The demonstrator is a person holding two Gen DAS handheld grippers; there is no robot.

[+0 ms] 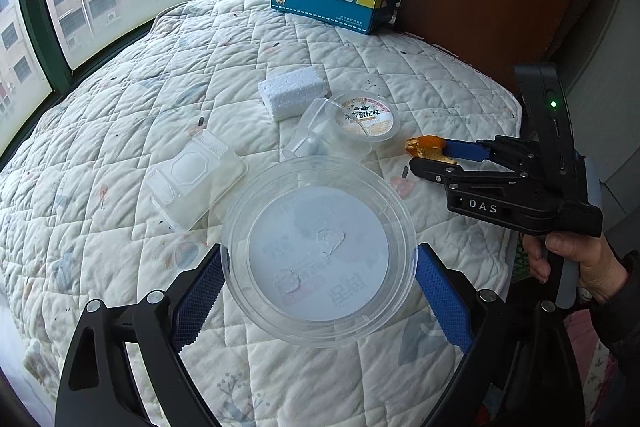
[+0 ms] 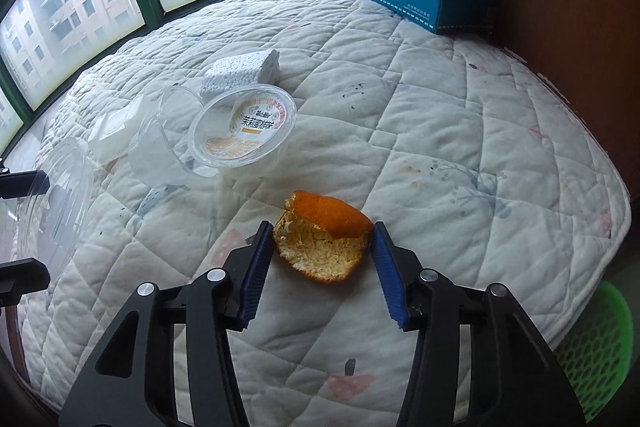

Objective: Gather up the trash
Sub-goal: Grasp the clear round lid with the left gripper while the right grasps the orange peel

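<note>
Two grippers at work over the quilted bed (image 2: 460,131). Left gripper (image 1: 318,279) has its fingers clamped on a clear round container (image 1: 318,251), holding it above the quilt. Right gripper (image 2: 322,247) has its fingers pinched on an orange peel (image 2: 324,235), just beside a jelly cup (image 2: 244,127) and foam block (image 2: 240,75).

- A white quilted mattress (image 1: 160,131) carries everything, filling the middle of both views.
- Centre of the left view: a white foam block (image 1: 290,95), a tipped clear cup (image 1: 316,131) and a labelled tub (image 1: 370,119), bunched together.
- Left of them, a clear lidded tray (image 1: 196,179).
- Upper middle: a blue tissue box (image 1: 332,1).
</note>
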